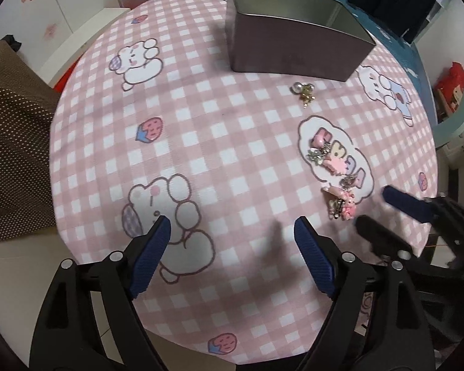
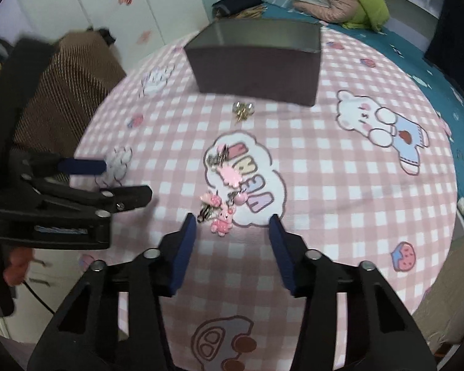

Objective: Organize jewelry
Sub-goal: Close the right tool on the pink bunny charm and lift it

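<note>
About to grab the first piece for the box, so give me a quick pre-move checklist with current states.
1. Right gripper open: ok.
2. Nearest pink bunny charm lies just ahead, between its fingers: ok.
3. Left gripper open, holding nothing: ok.
4. Grey box open on top: ok.
5. Box contents: cannot tell.
6. Bunny charm free of the neighbouring pink clip: cannot tell, they lie touching.

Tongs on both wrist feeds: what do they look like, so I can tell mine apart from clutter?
Both are alike. The left tongs and right tongs have matte black plastic arms with triangular cut-outs and round silver pivot pins. Each finger ends in a flat, ribbed navy-blue pad. A thin dark cable hangs below the left tool in the right wrist view. No markings are legible.
</note>
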A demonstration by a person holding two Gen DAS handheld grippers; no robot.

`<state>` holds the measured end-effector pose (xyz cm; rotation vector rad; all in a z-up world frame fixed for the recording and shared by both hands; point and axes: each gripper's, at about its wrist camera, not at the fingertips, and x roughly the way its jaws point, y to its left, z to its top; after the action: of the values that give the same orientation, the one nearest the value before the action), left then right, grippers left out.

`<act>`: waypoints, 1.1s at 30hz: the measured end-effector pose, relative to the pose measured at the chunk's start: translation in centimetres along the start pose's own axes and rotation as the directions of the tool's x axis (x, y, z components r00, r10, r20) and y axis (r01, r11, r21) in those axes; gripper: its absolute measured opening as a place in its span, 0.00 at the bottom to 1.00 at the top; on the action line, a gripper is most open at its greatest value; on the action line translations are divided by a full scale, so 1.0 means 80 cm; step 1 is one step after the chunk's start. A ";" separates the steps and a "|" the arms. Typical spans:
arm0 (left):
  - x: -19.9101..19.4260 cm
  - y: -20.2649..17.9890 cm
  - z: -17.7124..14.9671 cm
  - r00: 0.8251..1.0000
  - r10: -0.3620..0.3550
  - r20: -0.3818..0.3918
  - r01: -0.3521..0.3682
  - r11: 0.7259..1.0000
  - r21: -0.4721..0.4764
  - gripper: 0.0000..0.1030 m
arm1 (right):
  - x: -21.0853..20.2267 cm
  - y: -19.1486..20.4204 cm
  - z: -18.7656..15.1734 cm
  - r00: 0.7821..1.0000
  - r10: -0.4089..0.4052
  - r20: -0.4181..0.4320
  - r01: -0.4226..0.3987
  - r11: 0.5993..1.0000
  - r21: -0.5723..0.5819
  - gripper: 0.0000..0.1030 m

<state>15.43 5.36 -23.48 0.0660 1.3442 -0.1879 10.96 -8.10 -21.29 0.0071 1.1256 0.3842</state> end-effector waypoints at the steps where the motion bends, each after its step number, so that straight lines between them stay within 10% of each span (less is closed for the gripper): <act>1: 0.001 -0.001 0.000 1.000 0.002 -0.003 -0.002 1.000 0.004 0.83 | 0.006 0.002 -0.001 1.000 -0.001 -0.010 0.001 1.000 -0.015 0.38; 7: 0.002 -0.008 0.000 1.000 0.001 -0.010 -0.001 1.000 0.024 0.84 | 0.018 0.014 -0.001 0.999 -0.041 0.011 0.042 0.992 -0.123 0.15; 29: 0.007 -0.071 0.038 0.992 -0.123 0.020 0.120 0.986 0.114 0.82 | -0.035 -0.042 0.010 0.990 -0.112 0.083 0.110 0.994 0.024 0.14; 33: 0.022 -0.083 0.038 0.991 -0.130 -0.010 0.130 0.983 0.129 0.65 | -0.040 -0.056 0.004 0.987 -0.135 0.086 0.130 0.989 0.064 0.14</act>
<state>17.61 -1.84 -24.09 0.0873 1.3375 -0.3856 11.41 -13.23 -19.20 0.0001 1.0418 0.2301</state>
